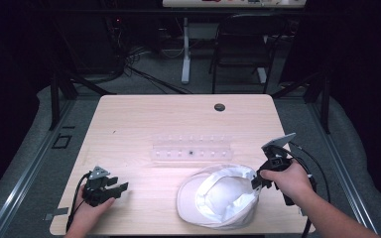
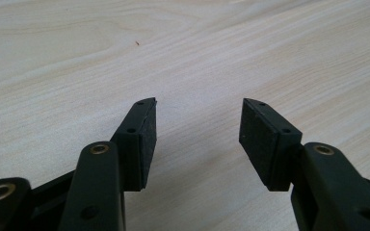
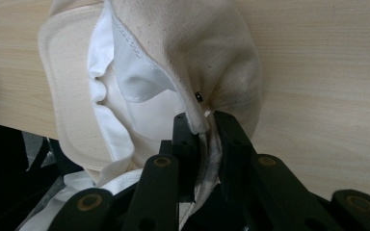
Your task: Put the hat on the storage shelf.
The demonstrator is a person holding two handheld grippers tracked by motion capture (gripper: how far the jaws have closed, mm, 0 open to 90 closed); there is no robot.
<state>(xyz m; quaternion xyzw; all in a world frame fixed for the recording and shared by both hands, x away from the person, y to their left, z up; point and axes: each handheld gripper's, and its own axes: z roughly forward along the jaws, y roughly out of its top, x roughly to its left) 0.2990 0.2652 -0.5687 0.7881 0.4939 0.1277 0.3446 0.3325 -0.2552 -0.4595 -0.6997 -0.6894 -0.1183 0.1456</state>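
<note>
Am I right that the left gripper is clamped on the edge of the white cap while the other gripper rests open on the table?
Not quite: the right gripper is clamped on the white cap, as the right gripper view shows; the left gripper rests open on the table.

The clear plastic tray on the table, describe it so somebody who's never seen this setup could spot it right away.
Start at the light wooden table and look to its middle, just beyond the white cap that the right gripper pinches by its edge. There lies the clear tray, a long, low strip. Unlike the soft cap, it is see-through and rigid, with rows of small compartments.
</note>
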